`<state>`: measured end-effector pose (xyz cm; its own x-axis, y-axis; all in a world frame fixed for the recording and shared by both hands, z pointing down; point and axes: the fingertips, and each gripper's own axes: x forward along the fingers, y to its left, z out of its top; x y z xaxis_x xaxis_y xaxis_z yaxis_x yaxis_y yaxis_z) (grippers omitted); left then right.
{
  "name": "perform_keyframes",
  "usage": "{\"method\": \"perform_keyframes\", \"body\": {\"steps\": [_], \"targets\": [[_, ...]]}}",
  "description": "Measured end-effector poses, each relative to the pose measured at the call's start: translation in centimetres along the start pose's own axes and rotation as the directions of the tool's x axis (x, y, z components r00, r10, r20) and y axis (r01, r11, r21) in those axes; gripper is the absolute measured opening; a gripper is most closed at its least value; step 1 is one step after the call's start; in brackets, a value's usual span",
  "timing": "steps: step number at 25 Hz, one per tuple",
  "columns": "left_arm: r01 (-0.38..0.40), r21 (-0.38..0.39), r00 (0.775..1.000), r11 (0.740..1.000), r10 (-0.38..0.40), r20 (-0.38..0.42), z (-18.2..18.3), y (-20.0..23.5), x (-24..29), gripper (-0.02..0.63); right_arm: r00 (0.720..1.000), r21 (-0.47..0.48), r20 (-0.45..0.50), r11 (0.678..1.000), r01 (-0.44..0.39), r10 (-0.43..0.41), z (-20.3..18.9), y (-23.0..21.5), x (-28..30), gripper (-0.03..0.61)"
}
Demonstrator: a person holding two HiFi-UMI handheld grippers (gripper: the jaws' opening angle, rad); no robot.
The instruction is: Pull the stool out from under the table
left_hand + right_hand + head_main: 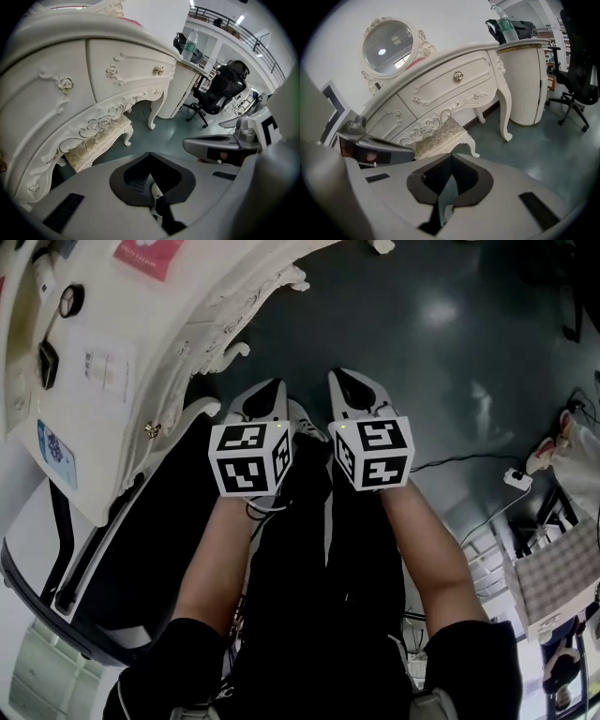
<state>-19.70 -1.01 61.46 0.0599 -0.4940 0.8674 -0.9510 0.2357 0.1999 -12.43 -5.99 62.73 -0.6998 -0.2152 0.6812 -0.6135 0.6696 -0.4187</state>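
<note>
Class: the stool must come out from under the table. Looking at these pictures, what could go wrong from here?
Both the left gripper and right gripper are shut; unless opened they may only nudge the stool. It sits close under the table's carved apron, so lifting could knock the carving. A skewed pull might catch the curved table leg.

We see a cream desk (440, 89) with scrollwork, a stool (440, 136) with a gold floral seat, a dark teal floor (543, 145), and black-and-white squares on the left hand-held gripper (270, 390) and right hand-held gripper (347, 381).
</note>
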Motion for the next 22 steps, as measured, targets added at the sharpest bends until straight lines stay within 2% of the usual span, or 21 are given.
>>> {"method": "perform_keyframes", "body": {"steps": [4,6,9,11,15,19,22], "targets": [[-0.014,0.034,1.0,0.999,0.015,-0.021,-0.9,0.9,2.6,0.0,0.998,-0.03,0.002,0.998,-0.055,0.055,-0.5,-0.3,2.6,0.008],[-0.03,0.051,0.999,0.998,0.031,-0.025,-1.1,1.6,3.6,0.0,0.997,-0.015,0.007,0.997,-0.077,0.077,-0.9,-0.4,3.9,0.008],[-0.059,0.055,0.998,0.997,0.061,-0.033,-1.4,3.2,4.8,0.0,0.994,0.059,0.046,0.994,-0.097,0.094,-1.5,-0.9,6.2,0.009],[-0.071,0.048,0.996,0.996,0.073,-0.048,-2.0,4.4,5.5,0.0,0.99,0.146,0.075,0.981,-0.127,0.118,-2.3,-1.0,7.9,0.008],[-0.097,0.046,0.991,0.994,0.1,-0.091,-4.0,7.0,6.2,0.0,0.979,0.372,0.065,0.905,-0.205,0.194,-4.6,-0.4,10.8,0.008],[-0.132,0.054,0.986,0.99,0.137,-0.093,-4.2,9.2,6.4,0.0,0.963,0.443,0.047,0.859,-0.258,0.266,-4.7,1.0,14.0,0.008],[-0.128,0.055,0.986,0.99,0.133,-0.101,-4.8,9.9,6.3,0.0,0.936,0.508,0.08,0.794,-0.335,0.344,-4.5,2.4,15.8,0.03]]}}
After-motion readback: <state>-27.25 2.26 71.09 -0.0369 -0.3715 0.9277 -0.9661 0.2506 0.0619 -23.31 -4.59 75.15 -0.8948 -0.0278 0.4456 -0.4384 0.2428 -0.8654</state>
